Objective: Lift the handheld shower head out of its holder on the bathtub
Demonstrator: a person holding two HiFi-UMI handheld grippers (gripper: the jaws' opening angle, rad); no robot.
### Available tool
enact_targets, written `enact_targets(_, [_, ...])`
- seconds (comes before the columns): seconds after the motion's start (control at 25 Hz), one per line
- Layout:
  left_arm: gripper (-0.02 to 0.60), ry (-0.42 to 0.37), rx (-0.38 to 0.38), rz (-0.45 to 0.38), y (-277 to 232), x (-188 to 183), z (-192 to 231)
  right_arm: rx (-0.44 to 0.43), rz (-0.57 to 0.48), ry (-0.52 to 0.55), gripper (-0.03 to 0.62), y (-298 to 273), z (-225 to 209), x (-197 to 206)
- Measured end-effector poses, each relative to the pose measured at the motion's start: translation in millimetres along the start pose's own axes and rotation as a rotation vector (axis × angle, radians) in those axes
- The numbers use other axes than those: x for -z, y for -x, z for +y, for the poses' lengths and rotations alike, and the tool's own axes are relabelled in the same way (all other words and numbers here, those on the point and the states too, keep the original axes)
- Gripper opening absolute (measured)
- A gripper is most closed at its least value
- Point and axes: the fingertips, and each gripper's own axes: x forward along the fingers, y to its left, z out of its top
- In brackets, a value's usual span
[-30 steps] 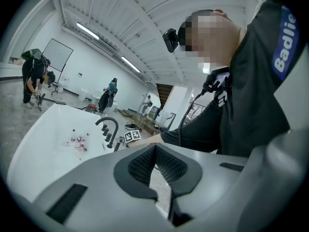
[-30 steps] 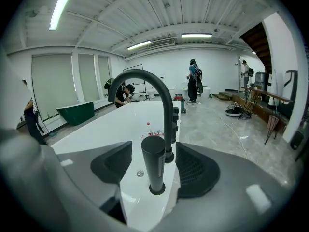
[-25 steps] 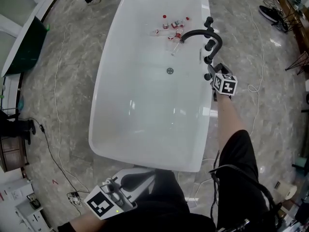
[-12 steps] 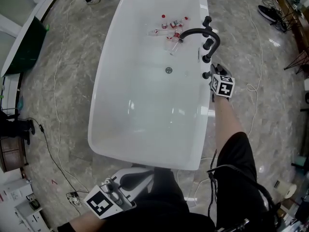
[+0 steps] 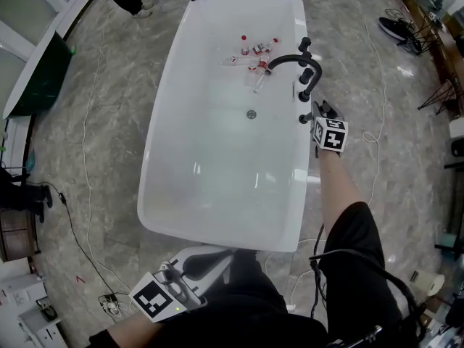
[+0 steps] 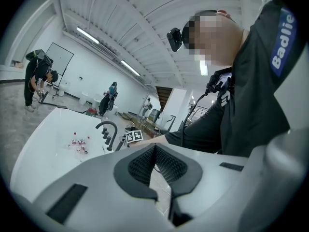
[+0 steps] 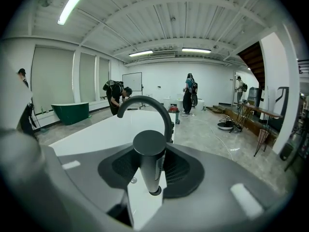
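One bathtub (image 5: 217, 187), one spout (image 5: 290, 58), one shower head (image 7: 149, 161) show.

White oval freestanding bathtub (image 5: 217, 194) at frame centre, on grey marble floor (image 5: 94, 122). Black arched faucet spout (image 5: 290, 59) and black knobs (image 5: 306, 78) on right rim, upper right. Small red-capped bottles (image 5: 254, 53) inside tub, upper end. Round drain (image 5: 251, 113) mid-basin. Right gripper (image 5: 320, 112) at right rim, beside lowest knob. Left gripper (image 5: 206, 263) at bottom edge, well apart from fittings. Dark green tub (image 5: 40, 78) at upper left.

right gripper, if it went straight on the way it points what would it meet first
Probably the black arched metal tub spout, dead ahead past the black cylindrical shower head that the right gripper clamps; depth unclear.
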Motion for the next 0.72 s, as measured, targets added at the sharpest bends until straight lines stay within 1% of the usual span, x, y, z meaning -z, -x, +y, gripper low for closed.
enact_targets(0.16, [0.000,-0.009,0.013,-0.013,12,-12,-13,-0.001,-0.018,-0.005,0.121,27,8,-17])
enact_targets(0.32, [0.000,-0.023,0.034,-0.034,26,-21,-24,0.000,-0.025,-0.010,0.121,56,22,-24])
enact_targets(0.6, [0.000,-0.046,0.069,-0.101,46,-42,-44,-0.013,-0.042,0.016,0.121,111,46,-32])
enact_targets(0.72, [0.000,-0.053,0.082,-0.087,55,-42,-49,-0.017,-0.053,0.029,0.121,133,55,-39])
